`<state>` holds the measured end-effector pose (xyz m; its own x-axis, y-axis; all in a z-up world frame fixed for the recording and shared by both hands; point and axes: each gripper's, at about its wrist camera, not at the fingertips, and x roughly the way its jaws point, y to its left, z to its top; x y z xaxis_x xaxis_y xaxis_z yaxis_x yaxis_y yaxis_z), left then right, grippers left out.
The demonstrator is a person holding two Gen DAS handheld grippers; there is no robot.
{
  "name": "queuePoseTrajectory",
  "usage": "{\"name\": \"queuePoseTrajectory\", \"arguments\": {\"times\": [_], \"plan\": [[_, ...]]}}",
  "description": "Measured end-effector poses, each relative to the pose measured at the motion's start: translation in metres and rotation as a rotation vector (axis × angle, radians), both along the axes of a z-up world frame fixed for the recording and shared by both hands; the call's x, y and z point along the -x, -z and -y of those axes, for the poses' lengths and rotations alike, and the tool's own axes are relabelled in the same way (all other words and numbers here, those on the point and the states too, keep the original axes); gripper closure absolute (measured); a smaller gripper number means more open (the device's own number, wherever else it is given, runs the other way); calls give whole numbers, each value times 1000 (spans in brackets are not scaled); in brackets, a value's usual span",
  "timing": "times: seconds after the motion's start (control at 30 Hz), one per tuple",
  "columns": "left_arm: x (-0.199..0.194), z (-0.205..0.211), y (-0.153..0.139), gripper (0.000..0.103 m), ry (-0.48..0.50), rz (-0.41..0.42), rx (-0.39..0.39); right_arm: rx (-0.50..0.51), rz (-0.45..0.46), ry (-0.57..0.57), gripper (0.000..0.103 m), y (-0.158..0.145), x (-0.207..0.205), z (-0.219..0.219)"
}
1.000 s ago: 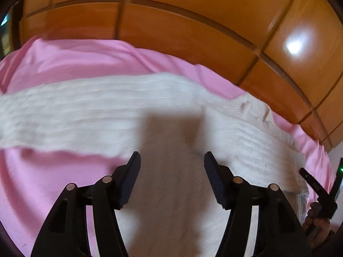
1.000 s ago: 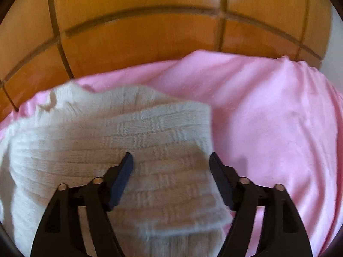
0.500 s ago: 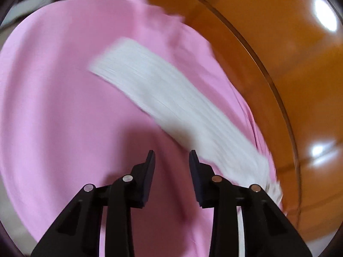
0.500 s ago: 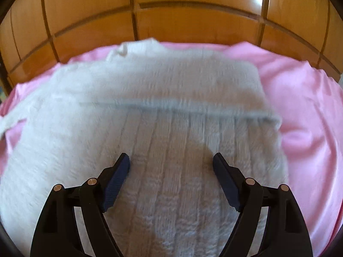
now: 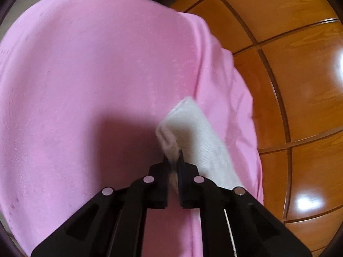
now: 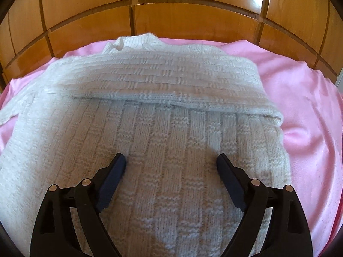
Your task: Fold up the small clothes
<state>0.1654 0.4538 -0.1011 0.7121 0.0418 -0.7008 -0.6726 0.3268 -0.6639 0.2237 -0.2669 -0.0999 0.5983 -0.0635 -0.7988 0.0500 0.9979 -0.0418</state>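
Pinching the white knitted sweater's sleeve (image 5: 193,132) in my left gripper (image 5: 172,159) to fold it, my right gripper (image 6: 171,165) hangs open above the body.

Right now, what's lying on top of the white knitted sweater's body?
One sleeve of the white knitted sweater is folded flat across its upper body. The fold hides the knit beneath it. A pink sheet shows around the sweater; what lies beneath the sweater itself is covered.
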Motion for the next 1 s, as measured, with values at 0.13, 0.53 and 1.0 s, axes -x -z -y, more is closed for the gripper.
{"name": "queuePoseTrajectory", "arguments": {"times": [0.13,0.53,1.0], "plan": [[-3,34,-50,98,112,114,-82,2,0,1,16,0,-1,0],[-63,332,-147,97,818,343,-307,-31,11,7,16,-1,0,5],[-30,392,-27,73,1014,21,-414,-261,-5,-89,44,-24,-7,-3]]}}
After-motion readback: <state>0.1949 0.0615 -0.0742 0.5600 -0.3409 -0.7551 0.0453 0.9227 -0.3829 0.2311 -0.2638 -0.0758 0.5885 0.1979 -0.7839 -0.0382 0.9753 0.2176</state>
